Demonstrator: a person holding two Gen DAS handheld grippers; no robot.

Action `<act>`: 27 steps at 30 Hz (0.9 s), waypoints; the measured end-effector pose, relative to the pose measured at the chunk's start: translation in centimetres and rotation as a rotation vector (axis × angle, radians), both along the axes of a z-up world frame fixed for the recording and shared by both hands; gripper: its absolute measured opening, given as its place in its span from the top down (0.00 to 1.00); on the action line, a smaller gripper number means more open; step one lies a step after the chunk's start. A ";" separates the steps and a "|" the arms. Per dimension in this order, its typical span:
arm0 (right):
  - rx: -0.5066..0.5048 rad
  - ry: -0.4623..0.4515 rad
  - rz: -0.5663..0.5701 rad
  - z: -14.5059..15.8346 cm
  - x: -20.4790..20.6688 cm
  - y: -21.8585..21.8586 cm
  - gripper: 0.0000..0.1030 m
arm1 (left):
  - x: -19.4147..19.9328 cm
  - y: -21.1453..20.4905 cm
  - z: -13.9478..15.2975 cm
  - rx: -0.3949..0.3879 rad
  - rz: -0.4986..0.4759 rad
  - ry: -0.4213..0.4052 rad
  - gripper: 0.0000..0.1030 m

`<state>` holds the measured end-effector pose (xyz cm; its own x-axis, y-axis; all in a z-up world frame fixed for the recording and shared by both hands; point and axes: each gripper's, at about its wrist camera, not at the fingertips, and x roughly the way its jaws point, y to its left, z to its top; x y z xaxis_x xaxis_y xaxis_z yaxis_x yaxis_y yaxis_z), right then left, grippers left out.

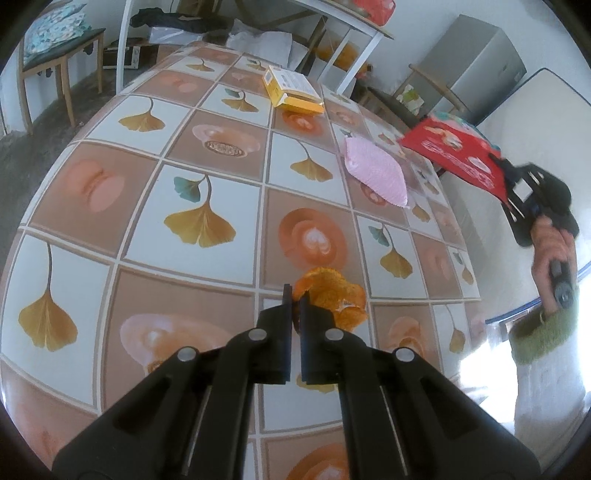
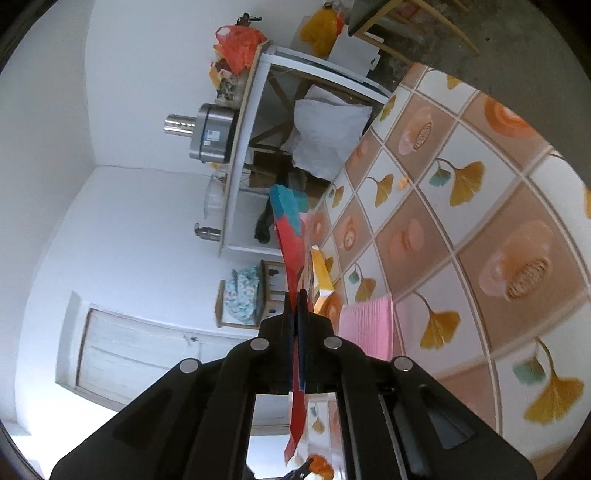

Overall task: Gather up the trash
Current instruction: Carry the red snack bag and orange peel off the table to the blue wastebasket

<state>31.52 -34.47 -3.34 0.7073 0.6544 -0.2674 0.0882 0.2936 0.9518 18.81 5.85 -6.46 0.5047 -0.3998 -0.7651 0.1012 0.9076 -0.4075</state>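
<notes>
Left gripper (image 1: pixel 295 295) fingers pinching the light, brittle orange peel (image 1: pixel 334 295) at its edge, right gripper (image 2: pixel 297 301) fingers clamping the thin, floppy red packet (image 2: pixel 291 254)

Ginkgo-print tablecloth (image 1: pixel 207 122) on table. Wooden chair (image 1: pixel 55 70) with patterned cushion (image 1: pixel 55 27) far left. White shelf unit (image 2: pixel 240 147) holds steel cooker (image 2: pixel 210 133). Grey cabinet (image 1: pixel 476 62) by wall.
</notes>
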 end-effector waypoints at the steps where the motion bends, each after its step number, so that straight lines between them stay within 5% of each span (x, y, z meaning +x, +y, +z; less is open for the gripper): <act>1: 0.006 -0.003 -0.002 0.2 -1.0 -0.4 0.98 | -0.1 0.0 0.1 0.001 0.001 -0.003 0.98; 17: 0.032 -0.018 -0.119 1.9 -16.1 -7.6 0.98 | -2.7 -3.3 4.0 -0.024 -0.043 -0.073 0.98; 27: 0.040 -0.075 -0.348 2.0 -29.2 -16.3 0.98 | -4.0 -11.4 6.8 -0.057 -0.241 -0.085 0.98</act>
